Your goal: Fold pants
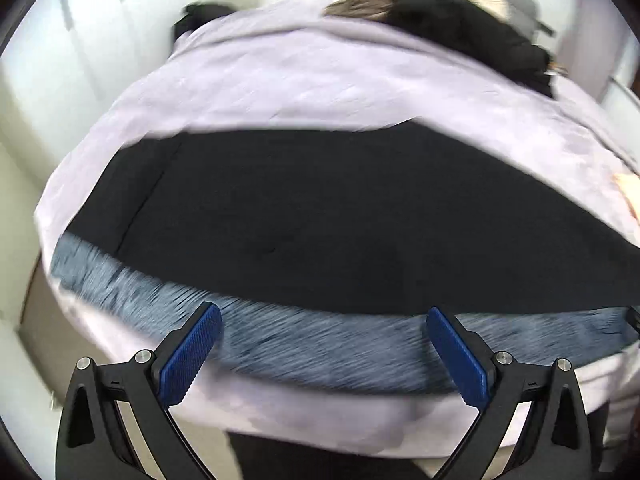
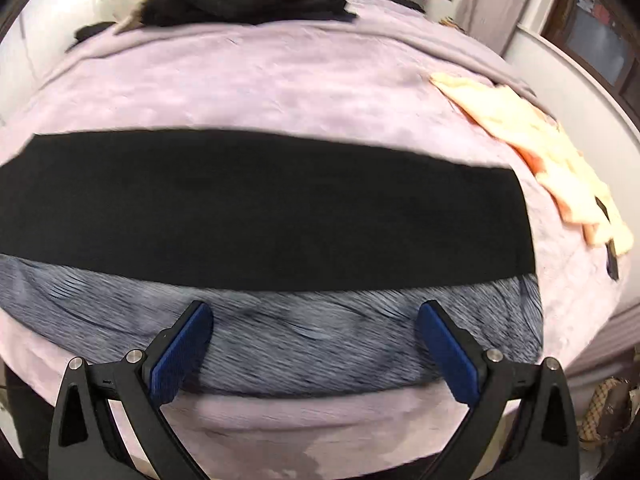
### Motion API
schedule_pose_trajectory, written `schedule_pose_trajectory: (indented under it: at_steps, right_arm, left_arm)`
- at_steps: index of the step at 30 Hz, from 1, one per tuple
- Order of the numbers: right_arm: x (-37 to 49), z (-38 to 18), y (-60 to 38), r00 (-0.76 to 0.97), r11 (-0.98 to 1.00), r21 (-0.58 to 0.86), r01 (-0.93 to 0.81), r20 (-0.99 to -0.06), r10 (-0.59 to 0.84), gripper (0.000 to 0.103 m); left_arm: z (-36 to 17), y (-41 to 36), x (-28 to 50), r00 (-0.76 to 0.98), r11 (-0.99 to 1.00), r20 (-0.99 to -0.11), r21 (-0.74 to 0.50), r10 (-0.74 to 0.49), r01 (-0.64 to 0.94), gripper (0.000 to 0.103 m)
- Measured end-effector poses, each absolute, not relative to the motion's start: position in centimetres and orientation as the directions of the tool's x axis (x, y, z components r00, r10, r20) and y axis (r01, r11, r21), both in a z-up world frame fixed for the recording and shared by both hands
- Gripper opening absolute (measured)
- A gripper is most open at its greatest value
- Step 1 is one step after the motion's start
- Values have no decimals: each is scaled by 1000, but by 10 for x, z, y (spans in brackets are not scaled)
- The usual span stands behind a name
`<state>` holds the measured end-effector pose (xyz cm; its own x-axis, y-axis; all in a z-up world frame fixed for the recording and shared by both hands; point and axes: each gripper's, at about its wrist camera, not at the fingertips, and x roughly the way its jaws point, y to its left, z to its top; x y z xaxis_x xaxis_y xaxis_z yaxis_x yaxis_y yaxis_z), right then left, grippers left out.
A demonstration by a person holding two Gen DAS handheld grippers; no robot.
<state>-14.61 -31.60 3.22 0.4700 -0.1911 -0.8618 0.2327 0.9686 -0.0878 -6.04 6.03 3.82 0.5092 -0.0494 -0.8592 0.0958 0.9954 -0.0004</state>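
Long black pants (image 1: 340,216) (image 2: 264,208) lay flat across the lilac bedspread (image 1: 300,80) (image 2: 240,88), overlapping a grey-blue fuzzy cloth (image 1: 320,348) (image 2: 320,340), blurred. The left gripper (image 1: 324,316) and right gripper (image 2: 314,310) hung spread wide above it, apparently holding nothing.

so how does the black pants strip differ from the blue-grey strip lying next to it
The black pants look plain and solid dark; the blue-grey fabric shows fine streaky lines.
The black pants lie farther up the bed; the blue-grey fabric lies nearer the open right gripper and open left gripper.
The black band looks wider than the blue-grey one.
Both lie flat across the lilac blanket, side by side, with neither gripper holding them.
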Motion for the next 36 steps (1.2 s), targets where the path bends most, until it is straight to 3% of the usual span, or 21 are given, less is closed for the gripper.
schedule_pose_trajectory:
  at_steps: [4,9,13,19,21,24,31,36]
  right_arm:
    - [-102,43,-262,563,996,-22,91,-824,-69,103]
    - [-42,21,-215,515,999,-23,46,-856,-43,103]
    - [-37,11,-204,512,997,-74,35,-855,-82,103]
    - [-55,7,-254,490,981,-117,156,-853,-179,103]
    - [-66,7,-275,484,977,-96,191,-856,-179,103]
    - [-79,6,-303,470,967,-79,241,-863,-187,103]
    - [-119,12,-370,428,927,-119,357,-861,-275,103]
    - [-145,17,-411,442,920,-125,372,-848,-294,103]
  left_arm:
    - [46,3,-31,545,975,-838,128,9,181,103]
    - [25,-20,24,515,944,-842,283,160,169,103]
    - [12,9,39,464,971,-877,204,123,128,103]
    - [18,66,34,469,973,-862,231,191,28,103]
    - [18,72,33,472,954,-840,300,266,-4,103]
    - [13,88,35,470,966,-856,257,217,21,103]
    - [17,92,17,498,948,-826,316,262,26,103]
    - [20,121,17,486,962,-839,273,243,-8,103]
